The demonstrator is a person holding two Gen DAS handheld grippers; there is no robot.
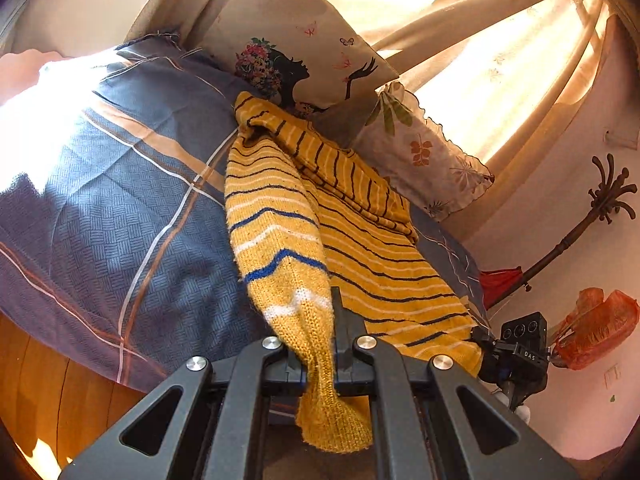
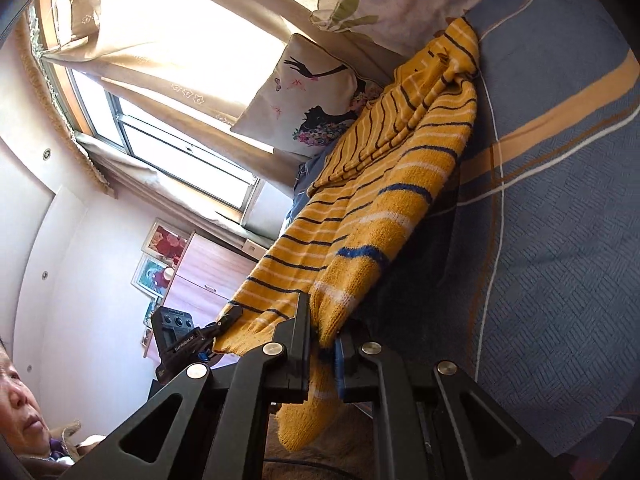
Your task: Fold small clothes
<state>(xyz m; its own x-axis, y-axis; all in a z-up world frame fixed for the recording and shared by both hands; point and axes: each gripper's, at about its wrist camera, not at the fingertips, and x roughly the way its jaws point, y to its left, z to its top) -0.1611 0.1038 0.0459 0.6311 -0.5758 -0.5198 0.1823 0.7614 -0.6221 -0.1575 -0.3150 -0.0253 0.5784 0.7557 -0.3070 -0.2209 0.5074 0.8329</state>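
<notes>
You see blue checked bedspread [image 1: 100, 208] with tan and white stripes, on bed. Silhouette-print cushion [image 1: 296, 52] leans at far end; floral pillow [image 1: 424, 152] just right of it. Sunlit beige curtains [image 1: 480, 48] behind both. Coat stand [image 1: 600, 208] near right wall, orange plastic bag [image 1: 596, 328] below it. Your right-wrist view: framed pictures [image 2: 160, 256] beside wooden cabinet [image 2: 204, 276].

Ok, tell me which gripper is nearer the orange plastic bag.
Right. Right gripper clamps the yellow striped knit sweater beside the orange plastic bag; left gripper grips it farther left.

Home bedroom, blue plaid bedspread [image 1: 120, 208], printed pillows [image 1: 304, 44], curtained window [image 2: 160, 80]
</notes>
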